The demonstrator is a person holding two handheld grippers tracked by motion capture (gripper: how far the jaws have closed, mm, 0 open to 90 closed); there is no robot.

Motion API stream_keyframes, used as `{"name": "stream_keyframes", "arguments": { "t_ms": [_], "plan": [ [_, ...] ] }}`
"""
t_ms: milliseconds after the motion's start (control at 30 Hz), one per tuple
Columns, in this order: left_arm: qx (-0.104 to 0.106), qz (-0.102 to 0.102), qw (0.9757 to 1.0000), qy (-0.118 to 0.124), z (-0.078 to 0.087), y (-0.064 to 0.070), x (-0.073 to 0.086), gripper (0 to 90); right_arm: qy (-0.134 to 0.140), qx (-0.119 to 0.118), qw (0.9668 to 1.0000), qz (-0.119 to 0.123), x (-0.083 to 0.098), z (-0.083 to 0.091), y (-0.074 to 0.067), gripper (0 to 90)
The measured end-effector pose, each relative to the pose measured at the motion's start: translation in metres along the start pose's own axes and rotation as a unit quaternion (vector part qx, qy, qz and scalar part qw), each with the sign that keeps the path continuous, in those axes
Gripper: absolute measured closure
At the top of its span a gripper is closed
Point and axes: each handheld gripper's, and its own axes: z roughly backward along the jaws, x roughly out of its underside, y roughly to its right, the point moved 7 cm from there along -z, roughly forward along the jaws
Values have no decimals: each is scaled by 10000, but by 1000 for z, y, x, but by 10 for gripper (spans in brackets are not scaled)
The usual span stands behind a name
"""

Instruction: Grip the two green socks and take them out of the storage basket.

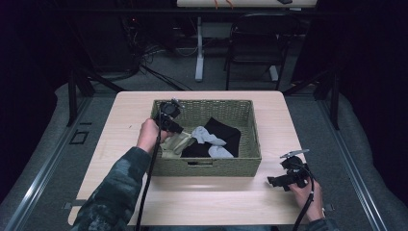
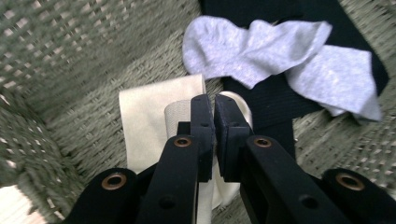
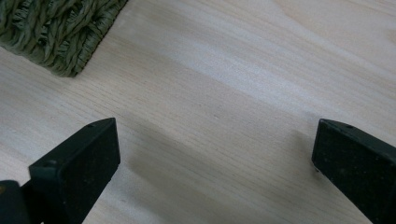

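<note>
A green woven basket (image 1: 252,132) sits mid-table and holds several socks. A cream sock (image 2: 144,112) lies at its left end, seen in the high view as the cream sock (image 1: 174,144). My left gripper (image 2: 214,105) is shut on a fold of that cream sock; from above, the left gripper (image 1: 183,131) reaches into the basket. Grey socks (image 2: 261,51) lie across black socks (image 2: 271,100) just beyond, also visible as grey socks (image 1: 207,136) and black socks (image 1: 226,130). My right gripper (image 3: 215,149) rests open above bare table, right of the basket's front corner; from above it is the right gripper (image 1: 273,182).
The basket's corner (image 3: 51,32) shows in the right gripper view. The light wooden table (image 1: 211,197) has bare room in front of and beside the basket. Behind the table stand a dark chair (image 1: 255,38) and a desk leg (image 1: 199,48) among floor cables.
</note>
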Motion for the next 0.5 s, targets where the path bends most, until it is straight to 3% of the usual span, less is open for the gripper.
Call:
{"name": "stream_keyframes", "arguments": {
  "t_ms": [300, 500],
  "plan": [
    [92, -218, 9995, 198, 29, 9, -10, 869, -1, 0, 10000, 1, 0, 0, 0, 2],
    [-11, -416, 9988, 252, 51, 12, -16, 869, -63, 39, 10000, 37, 1, 0, 1, 2]
  ]
}}
